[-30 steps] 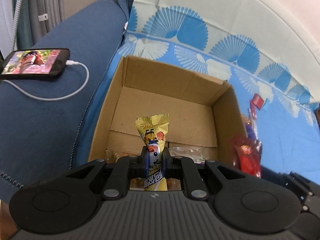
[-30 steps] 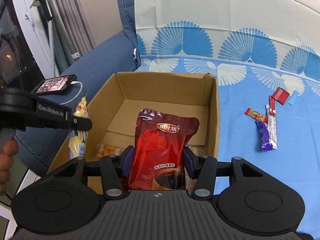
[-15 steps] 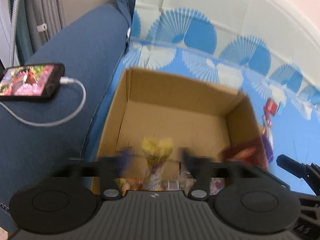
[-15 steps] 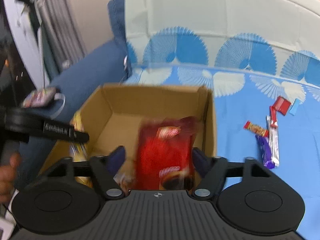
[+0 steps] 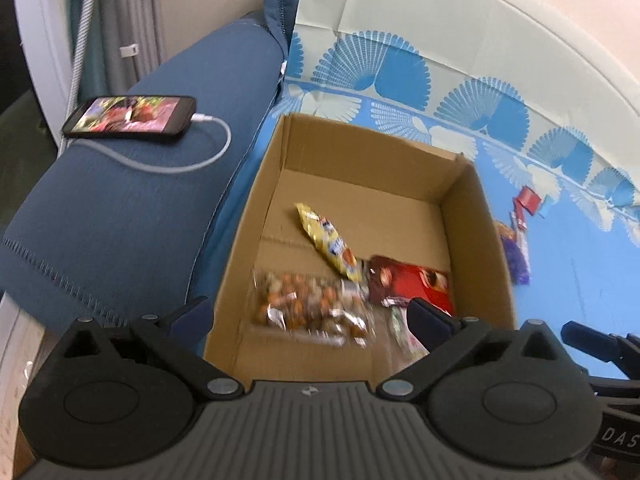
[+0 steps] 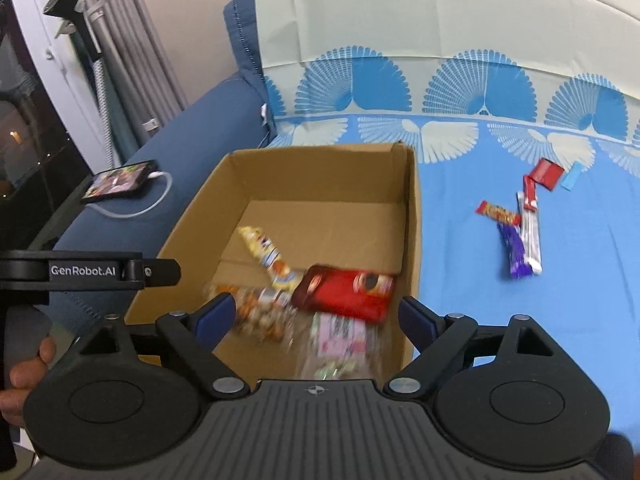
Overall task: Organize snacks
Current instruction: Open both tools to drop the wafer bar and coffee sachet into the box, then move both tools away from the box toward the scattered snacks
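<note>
Left wrist view looks down past the left tool (image 5: 308, 316), whose blue-tipped fingers (image 5: 430, 318) are spread wide with nothing between them, tilted over the near edge of the cardboard box (image 5: 474, 216). Ahead of this tool, on the box floor, lie a yellow snack packet (image 5: 328, 246), a red pouch (image 5: 412, 282) touching its near end, and a blurred clear bag of orange sweets (image 5: 308, 308) closest to the fingers.

Right wrist view shows the right tool (image 6: 316, 316) likewise gaping wide and empty, held level just short of the box's near edge, with a blurred pink-printed bag (image 6: 340, 334) directly beyond it. To its left, the left tool (image 6: 156, 270) juts in sideways, gripped by a hand (image 6: 28, 364) on the handle. Off to the right tool's right, well apart from the box, several loose snack bars (image 6: 520, 236) lie on the blue fan-patterned sheet (image 6: 580, 300).
</note>
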The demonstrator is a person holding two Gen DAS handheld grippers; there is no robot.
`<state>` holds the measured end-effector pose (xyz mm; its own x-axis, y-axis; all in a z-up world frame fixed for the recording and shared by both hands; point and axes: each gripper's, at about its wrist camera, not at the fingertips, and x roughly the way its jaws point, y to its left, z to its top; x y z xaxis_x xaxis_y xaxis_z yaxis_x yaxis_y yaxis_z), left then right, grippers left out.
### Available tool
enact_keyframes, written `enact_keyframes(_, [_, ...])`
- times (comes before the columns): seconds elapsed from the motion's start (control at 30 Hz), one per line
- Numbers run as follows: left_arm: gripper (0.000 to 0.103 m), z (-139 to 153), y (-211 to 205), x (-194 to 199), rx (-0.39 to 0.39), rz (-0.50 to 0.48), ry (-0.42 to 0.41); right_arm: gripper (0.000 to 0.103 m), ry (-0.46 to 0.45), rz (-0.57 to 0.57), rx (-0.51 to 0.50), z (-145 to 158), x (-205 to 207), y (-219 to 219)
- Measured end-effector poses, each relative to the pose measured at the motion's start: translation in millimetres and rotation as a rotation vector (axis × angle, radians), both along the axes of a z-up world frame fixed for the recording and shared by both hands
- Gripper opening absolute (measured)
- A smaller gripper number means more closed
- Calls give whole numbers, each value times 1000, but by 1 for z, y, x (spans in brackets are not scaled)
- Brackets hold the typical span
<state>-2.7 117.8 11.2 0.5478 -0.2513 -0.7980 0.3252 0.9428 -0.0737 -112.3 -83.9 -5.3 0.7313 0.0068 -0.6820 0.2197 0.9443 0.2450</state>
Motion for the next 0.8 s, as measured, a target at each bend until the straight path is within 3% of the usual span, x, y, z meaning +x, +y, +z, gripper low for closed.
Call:
enact_keyframes(0.4, [103,43,17,-69,-48,12,-115,96,-86,10,-45,29,-65,27])
enact_keyframes(0.8, [103,59,22,-117,-38,-14,-184,100,-136,-15,-78,44,-106,37])
